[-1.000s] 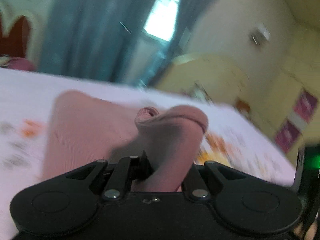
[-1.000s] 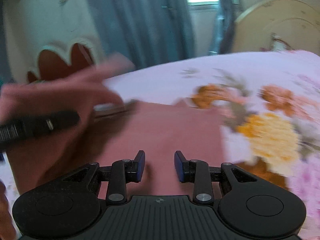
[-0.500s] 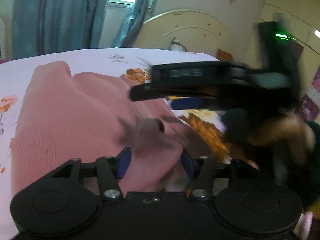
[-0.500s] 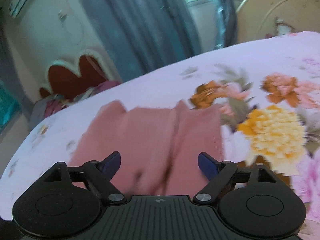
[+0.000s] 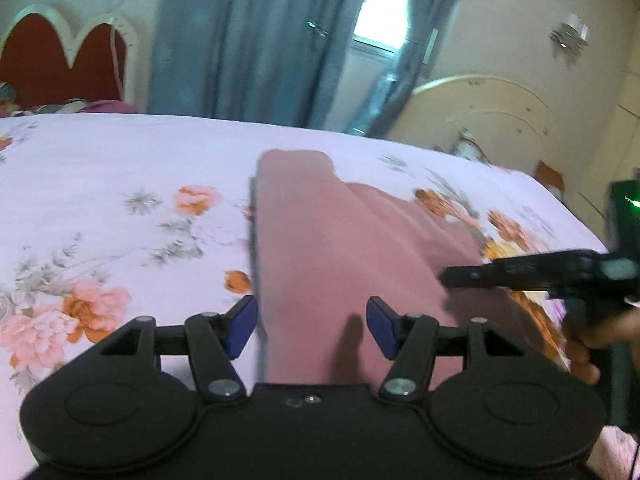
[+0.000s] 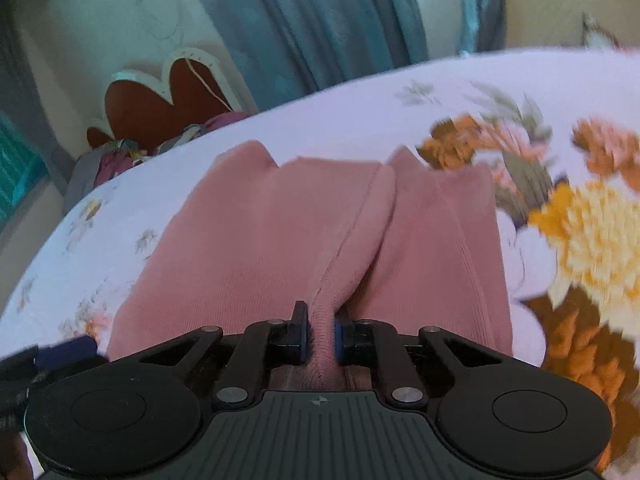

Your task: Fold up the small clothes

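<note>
Left wrist view: the left gripper hovers released, pads wide, above the pink garment, whose long axis runs straight ahead on the floral bedsheet (open sheet leftward). Right wrist view: the right gripper pinches a raised fold of that garment, so it is nearer.

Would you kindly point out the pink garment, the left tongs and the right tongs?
pink garment (image 5: 320, 240): left wrist view, flat middle panel.
left tongs (image 5: 312, 326): left wrist view, midway between open tips.
right tongs (image 6: 321, 334): right wrist view, between tips pinching the fold.
</note>
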Demonstrator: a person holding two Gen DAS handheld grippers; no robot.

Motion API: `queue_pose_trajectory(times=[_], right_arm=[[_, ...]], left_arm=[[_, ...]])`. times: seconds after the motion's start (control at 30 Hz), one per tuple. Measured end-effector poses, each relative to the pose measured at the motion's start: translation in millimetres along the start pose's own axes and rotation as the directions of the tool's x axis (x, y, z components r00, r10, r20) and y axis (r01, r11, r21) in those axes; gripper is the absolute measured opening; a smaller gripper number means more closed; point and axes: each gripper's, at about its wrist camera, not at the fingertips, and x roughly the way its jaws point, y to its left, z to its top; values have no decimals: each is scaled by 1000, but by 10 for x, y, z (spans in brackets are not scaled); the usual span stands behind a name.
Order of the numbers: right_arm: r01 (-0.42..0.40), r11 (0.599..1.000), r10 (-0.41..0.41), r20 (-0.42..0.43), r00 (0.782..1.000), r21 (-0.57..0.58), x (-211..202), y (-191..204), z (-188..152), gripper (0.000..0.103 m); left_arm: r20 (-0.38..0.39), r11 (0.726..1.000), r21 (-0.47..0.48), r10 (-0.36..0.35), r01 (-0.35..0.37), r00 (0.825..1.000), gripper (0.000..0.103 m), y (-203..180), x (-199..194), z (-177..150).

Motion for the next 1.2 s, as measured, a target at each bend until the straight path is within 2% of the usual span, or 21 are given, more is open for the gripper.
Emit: queue_pose_trajectory(times=[0.1,0.2,0.27,0.33,0.4,0.47,0.5,0.53,0.57,0.6,0.63,0.77,0.93,1.07,1.1,1.13,1.2], right_arm=[[48,996,-40,93,995,-79,-227,32,133,10],[81,992,-70,120,990,-95,-418,-74,194,10],[118,991,-112,93,989,-62,-418,-216,114,10],[151,988,-150,28,988,-19,-298,-369,-40,10],[148,989,-148,-43,988,-3,-167,-448,-175,10],[138,990,-138,-28,990,27,-206,-469,-196,11],[133,990,-133,-18,991,40,-246,-484,-176,15],[134,990,-133,-5,991,49,-290,-492,-141,25],[144,989,-145,20,989,47,-341,-494,-105,30],[148,988,-150,38,988,45,-375,-494,-64,42],[148,988,-151,52,987,52,-393,-508,-23,45],[123,989,-126,33,991,87,-194,-587,201,45],[121,983,-122,1,992,139,159,-687,387,45],[117,975,-119,-1,993,186,329,-781,485,44],[114,974,-116,2,993,194,337,-796,495,32],[110,974,-113,3,994,200,350,-804,507,14],[113,975,-118,13,993,192,361,-797,520,8]], left_arm=[[21,1000,-16,-11,11,1000,59,1,45,81],[37,999,-7,-41,41,998,59,-59,58,123],[20,998,2,-62,62,998,59,-127,132,108],[-33,997,13,-69,70,997,59,-192,297,43],[-86,997,30,-63,65,994,61,-229,448,-53],[-111,997,49,-51,57,992,62,-244,498,-112],[-114,997,45,-55,61,992,62,-229,481,-137],[-118,997,39,-59,64,991,62,-219,481,-119],[-119,997,30,-64,68,991,62,-208,456,-95],[-114,997,21,-69,72,991,61,-191,444,-60],[-107,997,14,-73,75,992,61,-185,432,-11],[-71,997,-9,-74,74,995,62,-141,433,201],[-44,998,-27,-55,54,998,62,-97,674,454],[-59,995,-83,-55,50,997,60,-9,897,563],[-61,994,-93,-56,50,997,60,9,956,580],[-63,994,-101,-57,51,996,60,24,1004,592],[-65,992,-119,-53,45,996,61,44,1093,609]])
